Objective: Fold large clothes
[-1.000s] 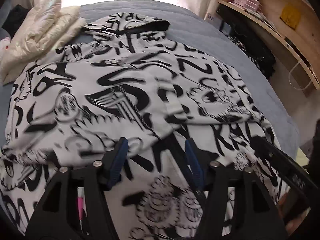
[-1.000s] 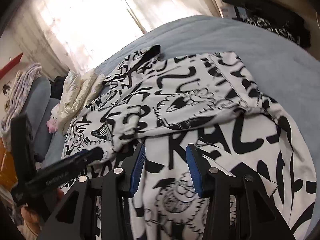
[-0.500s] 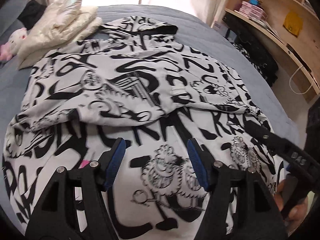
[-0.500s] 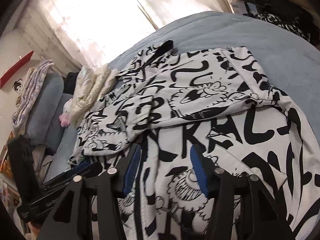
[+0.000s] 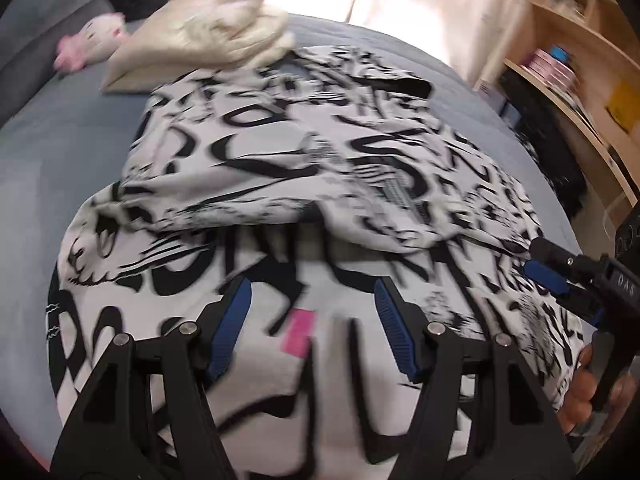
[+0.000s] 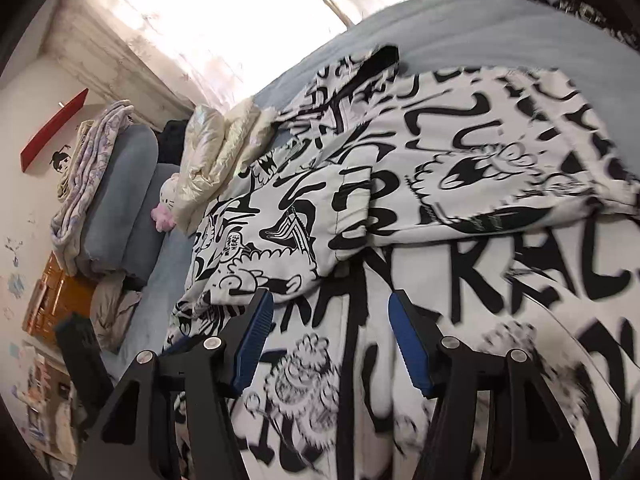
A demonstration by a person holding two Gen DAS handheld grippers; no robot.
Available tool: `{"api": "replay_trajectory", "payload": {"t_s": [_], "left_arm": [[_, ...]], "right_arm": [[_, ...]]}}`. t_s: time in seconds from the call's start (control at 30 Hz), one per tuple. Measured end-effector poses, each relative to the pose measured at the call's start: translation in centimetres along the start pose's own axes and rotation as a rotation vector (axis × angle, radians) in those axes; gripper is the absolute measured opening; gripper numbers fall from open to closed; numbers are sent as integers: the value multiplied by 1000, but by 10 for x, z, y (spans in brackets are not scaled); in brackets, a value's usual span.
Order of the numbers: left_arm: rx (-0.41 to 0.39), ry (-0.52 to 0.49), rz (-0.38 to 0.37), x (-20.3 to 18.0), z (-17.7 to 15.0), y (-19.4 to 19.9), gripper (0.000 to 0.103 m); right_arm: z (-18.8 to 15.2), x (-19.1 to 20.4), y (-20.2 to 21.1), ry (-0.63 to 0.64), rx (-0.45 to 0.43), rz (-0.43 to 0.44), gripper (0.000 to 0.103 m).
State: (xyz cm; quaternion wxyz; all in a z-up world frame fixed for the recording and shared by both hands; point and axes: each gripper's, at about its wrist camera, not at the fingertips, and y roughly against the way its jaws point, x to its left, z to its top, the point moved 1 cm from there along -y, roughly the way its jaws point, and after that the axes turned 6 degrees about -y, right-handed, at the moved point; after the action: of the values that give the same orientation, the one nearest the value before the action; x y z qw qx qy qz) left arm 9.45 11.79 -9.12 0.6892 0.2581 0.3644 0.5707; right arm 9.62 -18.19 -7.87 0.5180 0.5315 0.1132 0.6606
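The black-and-white printed garment (image 5: pixel 304 184) is spread on the grey bed (image 6: pixel 500 28), its upper part folded over. The left gripper (image 5: pixel 312 320) and right gripper (image 6: pixel 330 336) are held above it, jaws spread and empty.

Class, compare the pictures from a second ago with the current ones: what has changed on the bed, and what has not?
Both grippers, left and right, have drawn back toward the near hem of the printed garment, showing more of its lower part. Nothing was gripped or released. Both remain open; the sleeves stay folded across, and the cream jacket is unmoved.
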Motion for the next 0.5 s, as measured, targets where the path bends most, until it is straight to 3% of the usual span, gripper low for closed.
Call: {"api": "replay_trajectory", "payload": {"t_s": [0.13, 0.3, 0.4, 0.5], "left_arm": [[20, 82, -11, 32, 2, -15, 61], [51, 185, -38, 61, 10, -39, 61], [64, 233, -48, 73, 13, -51, 61], [59, 277, -67, 84, 17, -58, 61]], "right_arm": [[19, -1, -37, -45, 38, 2, 61], [34, -4, -84, -99, 80, -56, 59], [38, -3, -104, -104, 90, -74, 50], [41, 0, -112, -77, 86, -59, 20]]}}
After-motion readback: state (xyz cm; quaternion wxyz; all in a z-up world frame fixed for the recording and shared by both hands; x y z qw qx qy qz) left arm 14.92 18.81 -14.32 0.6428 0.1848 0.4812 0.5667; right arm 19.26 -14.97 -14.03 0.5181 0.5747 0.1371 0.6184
